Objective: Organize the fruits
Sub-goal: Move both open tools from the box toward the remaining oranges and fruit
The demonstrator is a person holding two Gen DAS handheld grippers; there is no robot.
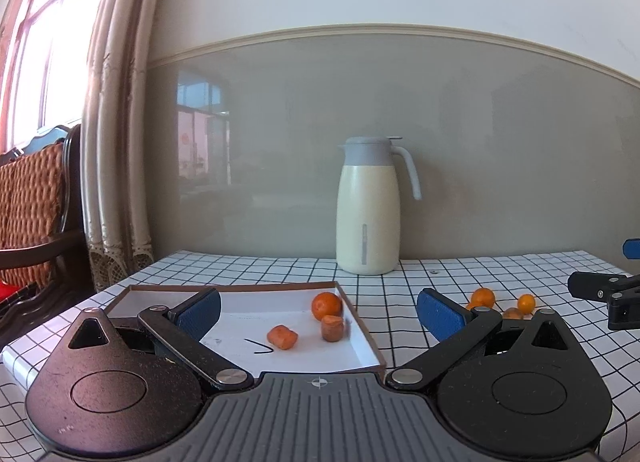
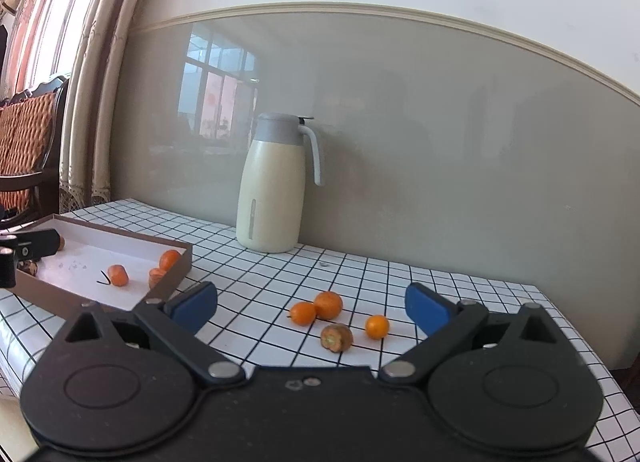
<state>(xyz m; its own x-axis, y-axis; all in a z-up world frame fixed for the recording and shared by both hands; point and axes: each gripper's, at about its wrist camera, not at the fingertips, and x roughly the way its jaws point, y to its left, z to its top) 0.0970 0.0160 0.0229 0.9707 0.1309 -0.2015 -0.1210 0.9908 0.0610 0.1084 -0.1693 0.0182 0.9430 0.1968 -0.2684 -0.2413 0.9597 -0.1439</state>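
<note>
My checked tabletop (image 2: 360,274) meets a grey wall; a cream jug (image 2: 272,190) stands behind. Both my left tongs (image 1: 318,312) and right tongs (image 2: 312,306) gape empty.

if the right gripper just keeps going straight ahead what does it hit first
Probably the brownish carrot piece lying between the open fingers of the right gripper, with the oranges just beyond; depth is hard to judge.

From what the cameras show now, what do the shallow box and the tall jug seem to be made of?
The shallow box looks like cardboard: thin brown walls, matte white inside, sharp folded corners. The tall jug has a smooth cream body with a soft sheen, perhaps painted metal or plastic; the pictures cannot settle which. Its grey lid and handle look like matte plastic.
</note>
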